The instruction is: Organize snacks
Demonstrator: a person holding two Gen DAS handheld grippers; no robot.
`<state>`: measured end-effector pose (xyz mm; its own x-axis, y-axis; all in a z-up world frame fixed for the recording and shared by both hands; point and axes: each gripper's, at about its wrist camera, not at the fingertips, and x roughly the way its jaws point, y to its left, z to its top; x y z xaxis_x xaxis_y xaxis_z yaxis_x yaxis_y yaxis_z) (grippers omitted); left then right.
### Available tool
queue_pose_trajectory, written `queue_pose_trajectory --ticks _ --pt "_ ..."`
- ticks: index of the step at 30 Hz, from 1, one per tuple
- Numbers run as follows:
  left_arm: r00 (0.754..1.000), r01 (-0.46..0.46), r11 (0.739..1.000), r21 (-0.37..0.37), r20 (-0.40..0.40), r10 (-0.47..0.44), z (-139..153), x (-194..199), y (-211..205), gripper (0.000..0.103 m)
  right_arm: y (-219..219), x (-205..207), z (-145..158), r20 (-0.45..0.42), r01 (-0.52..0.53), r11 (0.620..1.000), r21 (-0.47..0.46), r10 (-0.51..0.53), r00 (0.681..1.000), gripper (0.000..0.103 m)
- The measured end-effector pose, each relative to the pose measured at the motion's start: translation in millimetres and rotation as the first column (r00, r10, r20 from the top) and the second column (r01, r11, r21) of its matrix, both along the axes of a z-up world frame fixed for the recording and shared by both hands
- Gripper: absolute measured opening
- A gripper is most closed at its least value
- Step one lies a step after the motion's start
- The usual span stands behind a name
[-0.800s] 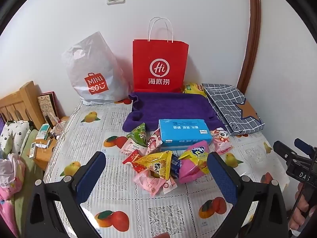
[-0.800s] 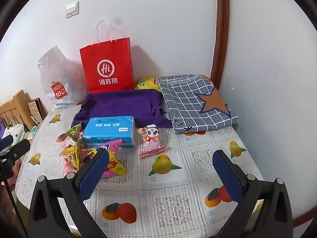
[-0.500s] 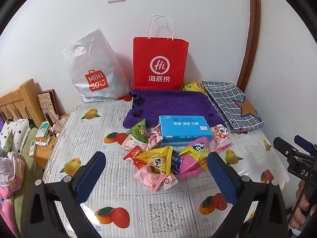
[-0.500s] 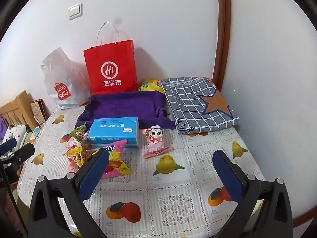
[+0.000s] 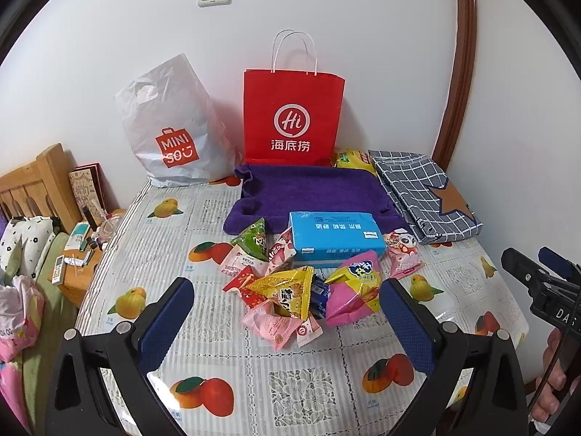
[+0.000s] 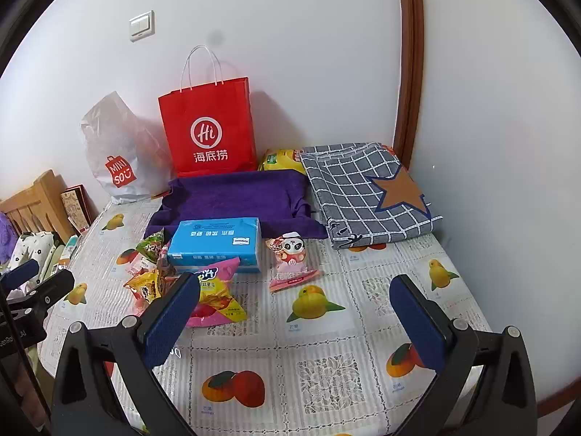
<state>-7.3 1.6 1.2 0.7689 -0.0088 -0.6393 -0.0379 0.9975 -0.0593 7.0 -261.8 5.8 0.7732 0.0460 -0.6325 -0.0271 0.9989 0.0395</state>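
Note:
A heap of snack packets (image 5: 290, 290) lies mid-table in front of a blue tissue pack (image 5: 336, 238). It holds a yellow triangular packet (image 5: 287, 290), a pink and yellow chip bag (image 5: 354, 289), a green packet (image 5: 254, 241) and pink packets. A panda packet (image 6: 290, 258) lies apart to the right. My left gripper (image 5: 285, 307) is open and empty, above the table's near side, facing the heap. My right gripper (image 6: 296, 309) is open and empty, right of the heap, which shows in its view (image 6: 181, 276).
A red paper bag (image 5: 292, 116) and a white MINISO bag (image 5: 170, 127) stand against the back wall. A purple towel (image 5: 312, 190), a yellow packet (image 5: 350, 160) and a folded grey checked cloth (image 5: 428, 196) lie behind the snacks. A wooden bedside with clutter (image 5: 80, 247) is left of the table.
Both grippers have drawn back and up a little, so the table and snacks sit slightly farther and lower in view. Nothing on the table has moved.

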Motion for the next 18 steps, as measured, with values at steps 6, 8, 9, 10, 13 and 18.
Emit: queue_pose_trajectory --ticks 6,8,9,10,13,18 --pt "1.0 0.001 1.0 0.003 0.007 -0.001 -3.0 -3.5 -2.6 0.103 0.6 -2.0 0.2 0.003 0.0 1.0 -0.002 0.0 1.0 0.103" --pt "1.0 -0.001 1.0 0.008 0.006 0.001 -3.0 -2.9 -3.2 0.103 1.0 -2.3 0.1 0.003 0.0 1.0 -0.001 0.0 1.0 0.103" --pt "1.0 -0.001 1.0 0.006 0.006 0.001 -3.8 -3.7 -3.0 0.103 1.4 -2.1 0.1 0.002 0.002 1.0 -0.001 -0.002 1.0 0.103" --pt "1.0 0.003 1.0 0.004 0.008 -0.003 -4.5 -4.3 -3.3 0.103 0.6 -2.6 0.3 0.001 0.002 1.0 -0.001 -0.002 1.0 0.103" --pt "1.0 -0.005 1.0 0.005 0.009 0.005 -5.3 -4.7 -3.0 0.103 0.2 -2.0 -0.3 -0.001 0.003 1.0 0.001 -0.003 1.0 0.103" --pt "1.0 -0.004 1.0 0.0 0.004 0.004 -6.2 -4.2 -1.7 0.103 0.3 -2.0 -1.3 -0.002 0.006 1.0 0.002 -0.006 1.0 0.103"
